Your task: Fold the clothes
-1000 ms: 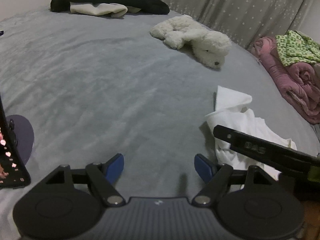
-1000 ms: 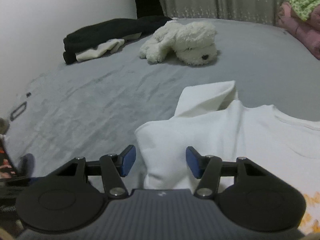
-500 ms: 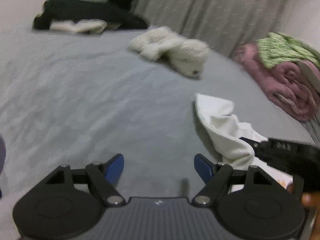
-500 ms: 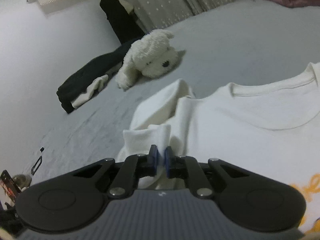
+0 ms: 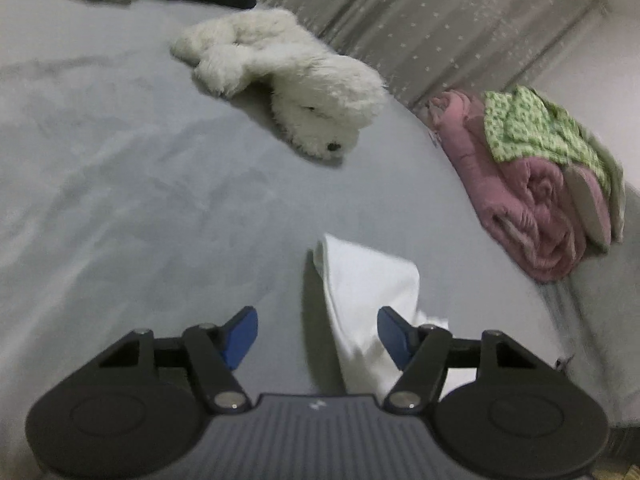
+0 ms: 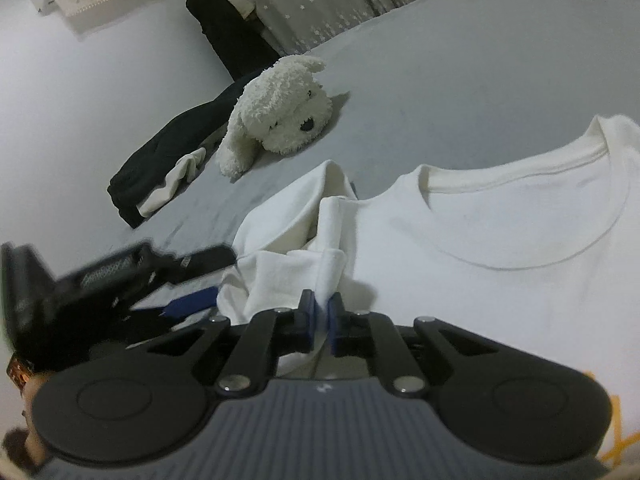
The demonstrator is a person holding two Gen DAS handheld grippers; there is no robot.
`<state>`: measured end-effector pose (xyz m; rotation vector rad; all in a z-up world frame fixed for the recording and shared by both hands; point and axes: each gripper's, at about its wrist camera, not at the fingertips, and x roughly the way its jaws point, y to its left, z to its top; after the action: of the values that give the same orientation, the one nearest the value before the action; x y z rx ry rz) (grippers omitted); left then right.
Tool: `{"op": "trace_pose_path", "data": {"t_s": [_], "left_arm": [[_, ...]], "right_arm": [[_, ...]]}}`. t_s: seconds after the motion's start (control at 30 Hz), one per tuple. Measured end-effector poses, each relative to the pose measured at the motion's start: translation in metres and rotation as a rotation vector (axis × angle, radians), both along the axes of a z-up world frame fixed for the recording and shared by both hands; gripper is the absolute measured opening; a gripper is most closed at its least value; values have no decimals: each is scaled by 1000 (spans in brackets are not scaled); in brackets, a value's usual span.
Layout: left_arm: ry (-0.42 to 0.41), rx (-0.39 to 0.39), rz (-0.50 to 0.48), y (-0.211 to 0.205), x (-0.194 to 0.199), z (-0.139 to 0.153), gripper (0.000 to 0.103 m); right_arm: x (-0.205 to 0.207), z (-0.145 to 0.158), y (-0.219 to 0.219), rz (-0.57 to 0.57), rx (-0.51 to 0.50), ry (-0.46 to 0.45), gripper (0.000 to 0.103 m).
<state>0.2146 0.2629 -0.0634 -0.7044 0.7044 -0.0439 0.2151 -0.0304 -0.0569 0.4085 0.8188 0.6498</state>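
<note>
A white T-shirt lies front-up on the grey bed, round collar toward the far right, an orange print at its lower right. My right gripper is shut on a bunched fold of the shirt's left side. The shirt's sleeve stands up in a peak in the left wrist view. My left gripper is open, its blue pads on either side of that sleeve and apart from it. From the right wrist camera the left gripper appears as a blurred black shape at the left.
A white plush dog lies on the grey bed beyond the shirt. Dark clothes with a pale garment sit at the far end. A pink quilt topped by green patterned cloth lies at the right. Grey curtains hang behind.
My right gripper has shut on the shirt's fold and lifted it. My left gripper has swung right toward the raised sleeve, staying open.
</note>
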Motion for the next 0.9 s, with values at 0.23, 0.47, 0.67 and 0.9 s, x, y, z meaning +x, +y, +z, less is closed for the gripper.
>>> {"op": "trace_pose_path", "data": {"t_s": [0.23,0.47,0.67,0.9], "left_arm": [[11,-236,-25,15,33,-16,48],[-54,-226,20,13,34,-4,14],[-134,-117,88,13,25,19,4],[-232,63,199,20,1,50,4]], "right_arm": [[1,-2,2,5,2,0,7],[2,-4,3,9,7,-1,7],[2,-4,4,14,19,-9,7],[-2,0,8,38,82,-29,22]]}}
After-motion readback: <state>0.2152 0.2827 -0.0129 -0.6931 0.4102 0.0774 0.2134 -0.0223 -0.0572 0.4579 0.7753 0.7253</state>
